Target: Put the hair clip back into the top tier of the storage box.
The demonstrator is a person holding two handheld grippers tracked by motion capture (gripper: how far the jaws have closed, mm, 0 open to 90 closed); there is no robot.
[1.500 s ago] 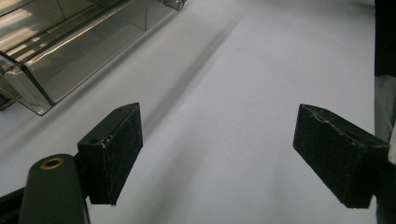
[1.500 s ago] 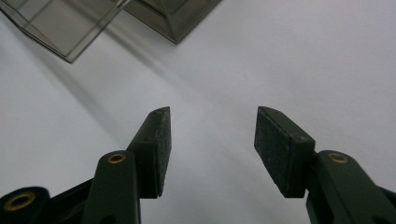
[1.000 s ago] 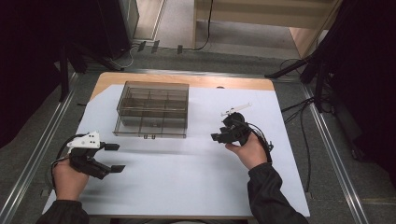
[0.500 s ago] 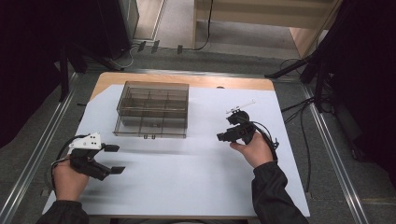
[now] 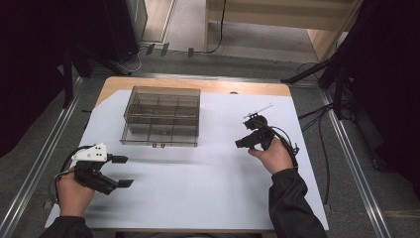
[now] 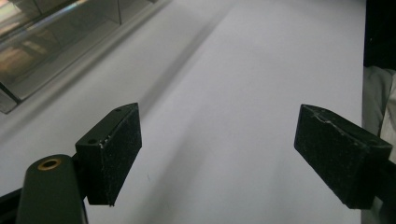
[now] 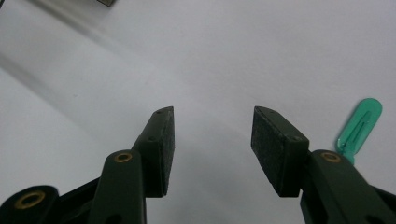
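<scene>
Both grippers stood released and empty: left gripper [image 6: 219, 158], right gripper [image 7: 210, 149]. A green clip [image 7: 359, 130] lay just beside the right gripper's jaw. Judged step: approach; next, centring over it.

Lab bench: aluminium rails [image 5: 37, 171], floor cables [image 5: 317, 111], black curtains [image 5: 29, 59].
</scene>
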